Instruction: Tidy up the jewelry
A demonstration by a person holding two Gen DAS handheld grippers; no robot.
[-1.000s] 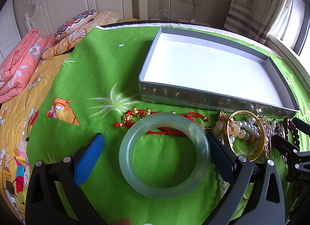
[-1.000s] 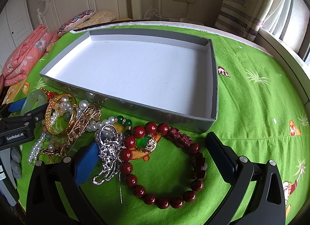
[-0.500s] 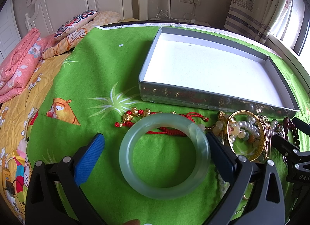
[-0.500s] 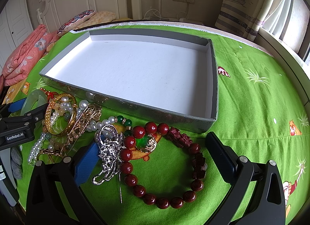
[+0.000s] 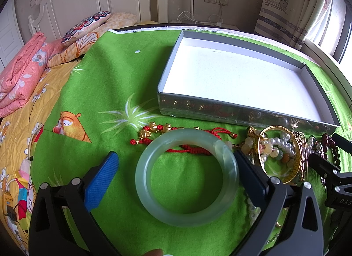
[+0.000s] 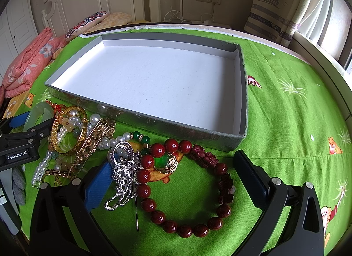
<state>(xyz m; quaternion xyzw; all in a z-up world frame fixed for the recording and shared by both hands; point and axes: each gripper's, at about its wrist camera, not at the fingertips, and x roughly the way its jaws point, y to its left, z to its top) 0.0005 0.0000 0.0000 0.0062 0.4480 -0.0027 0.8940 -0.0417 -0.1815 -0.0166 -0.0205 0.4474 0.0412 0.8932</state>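
Jewelry lies heaped on the green bedsheet (image 5: 105, 79) near the empty tray (image 6: 140, 121), the jade bangle (image 5: 187, 176) between the spread left tool (image 5: 176, 165), the red bead bracelet (image 6: 187, 190) between the spread right tool (image 6: 173, 172).

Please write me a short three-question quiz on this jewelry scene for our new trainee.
1. True or false: the grey box already holds jewelry.
2. Which piece lies between the open jaws of the left gripper? A) jade bangle B) gold bangle C) silver brooch
3. Fill in: the dark red bead bracelet lies between the open jaws of the ___ gripper.

Key: 1 false; 2 A; 3 right.
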